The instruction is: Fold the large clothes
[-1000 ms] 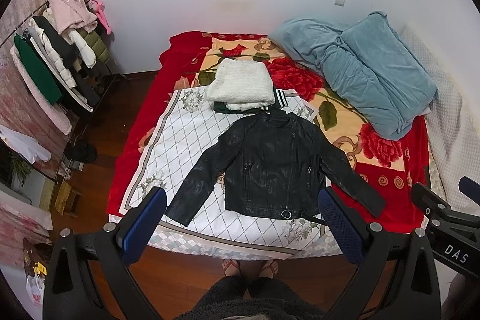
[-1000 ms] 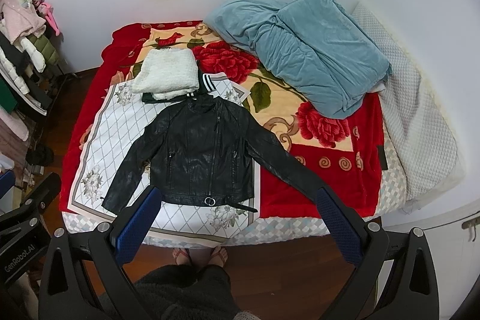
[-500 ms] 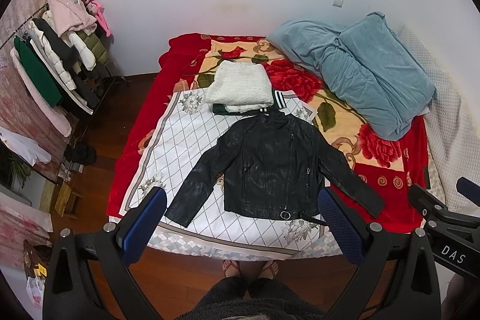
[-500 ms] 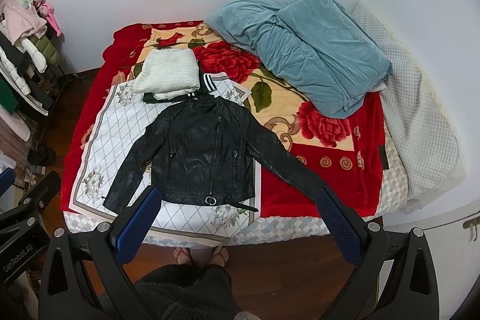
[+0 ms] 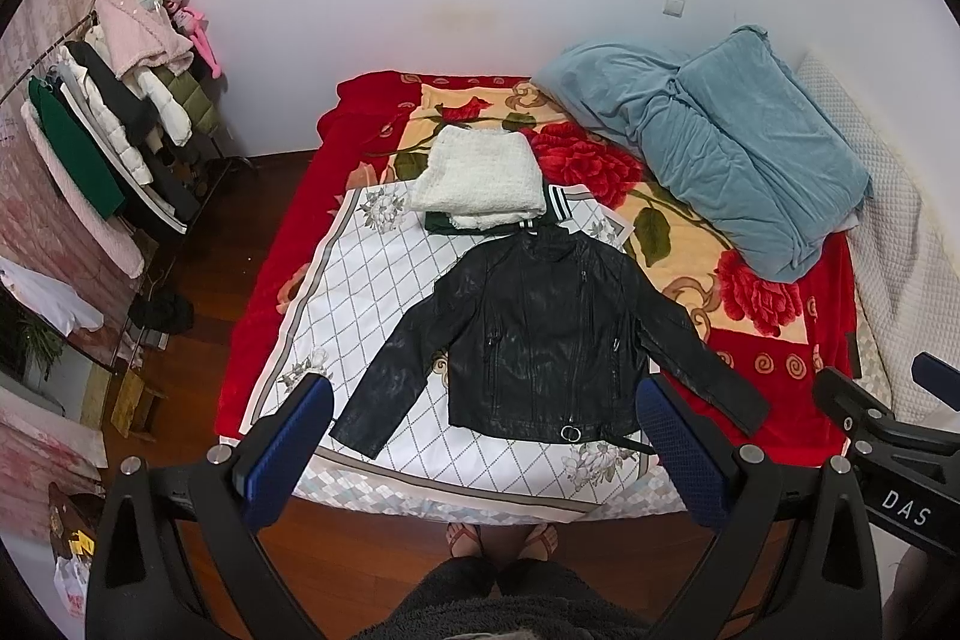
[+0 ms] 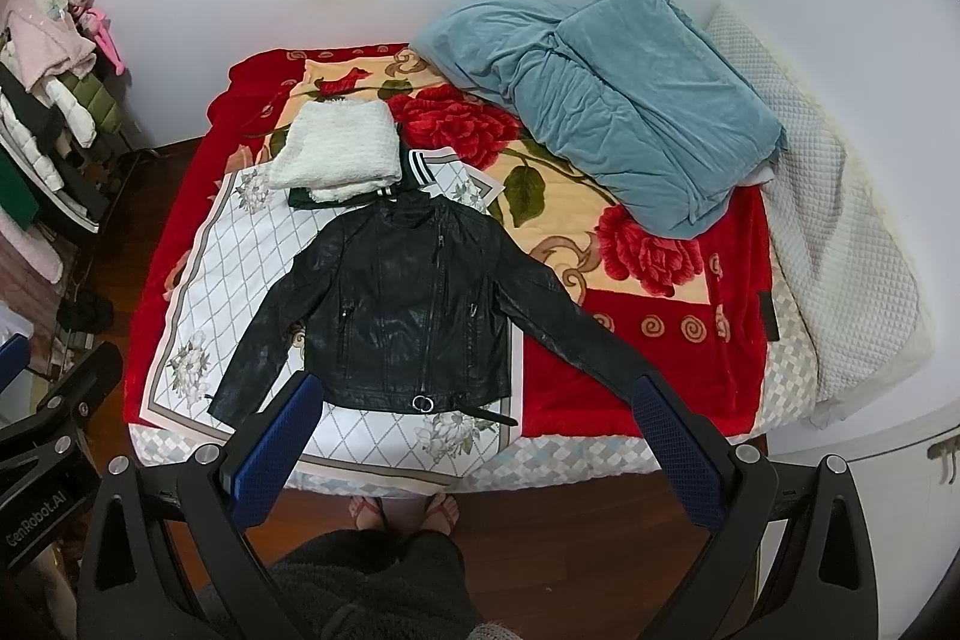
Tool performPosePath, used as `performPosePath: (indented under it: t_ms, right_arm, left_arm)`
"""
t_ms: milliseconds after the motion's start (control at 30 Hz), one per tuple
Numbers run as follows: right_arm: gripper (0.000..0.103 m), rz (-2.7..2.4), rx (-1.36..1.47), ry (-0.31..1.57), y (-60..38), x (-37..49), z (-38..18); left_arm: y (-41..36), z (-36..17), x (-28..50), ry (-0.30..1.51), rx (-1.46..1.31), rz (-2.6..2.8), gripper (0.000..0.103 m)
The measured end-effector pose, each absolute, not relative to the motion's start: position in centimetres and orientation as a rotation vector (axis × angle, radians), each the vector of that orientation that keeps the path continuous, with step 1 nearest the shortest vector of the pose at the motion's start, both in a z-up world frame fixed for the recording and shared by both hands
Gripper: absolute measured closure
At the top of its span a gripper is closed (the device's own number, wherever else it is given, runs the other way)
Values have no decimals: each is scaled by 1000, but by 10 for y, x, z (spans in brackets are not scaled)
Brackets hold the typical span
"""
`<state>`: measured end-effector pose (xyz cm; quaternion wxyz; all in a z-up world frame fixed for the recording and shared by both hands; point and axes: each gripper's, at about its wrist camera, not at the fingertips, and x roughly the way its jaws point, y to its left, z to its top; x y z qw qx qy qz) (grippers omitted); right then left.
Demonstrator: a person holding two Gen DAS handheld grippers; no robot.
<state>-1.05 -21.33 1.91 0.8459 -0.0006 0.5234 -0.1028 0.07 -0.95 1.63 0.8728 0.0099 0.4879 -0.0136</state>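
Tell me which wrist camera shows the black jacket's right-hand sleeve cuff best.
The left wrist view: the black jacket lies spread flat and that sleeve's cuff shows whole on the red blanket. In the right wrist view the cuff end runs behind the right tongs, whose blue pad covers it.

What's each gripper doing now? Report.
Left gripper: open, holding nothing, above the jacket.
Right gripper: open, holding nothing.

You are looking at a glossy black jacket (image 5: pixel 540 334) lying on a white sheet (image 5: pixel 384 280) crossed with grey diamonds. Beneath it the blanket (image 5: pixel 774 358) is showing red roses on cream, and a teal quilt (image 5: pixel 720 142) is lying beside a white knit (image 5: pixel 480 178).
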Motion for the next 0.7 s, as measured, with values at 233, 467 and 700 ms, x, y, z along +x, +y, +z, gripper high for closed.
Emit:
performPosePath:
  t_ms: [233, 467, 700]
  right_arm:
    - [0, -216, 0, 1104, -214, -11, 19]
    - [0, -214, -1, 1103, -209, -10, 21]
    - [0, -214, 1, 1103, -209, -10, 21]
  left_arm:
    - [-12, 17, 3, 1020, 22, -29, 0]
    - [-12, 18, 3, 1019, 19, -30, 0]
    - [-13, 17, 2, 1017, 21, -30, 0]
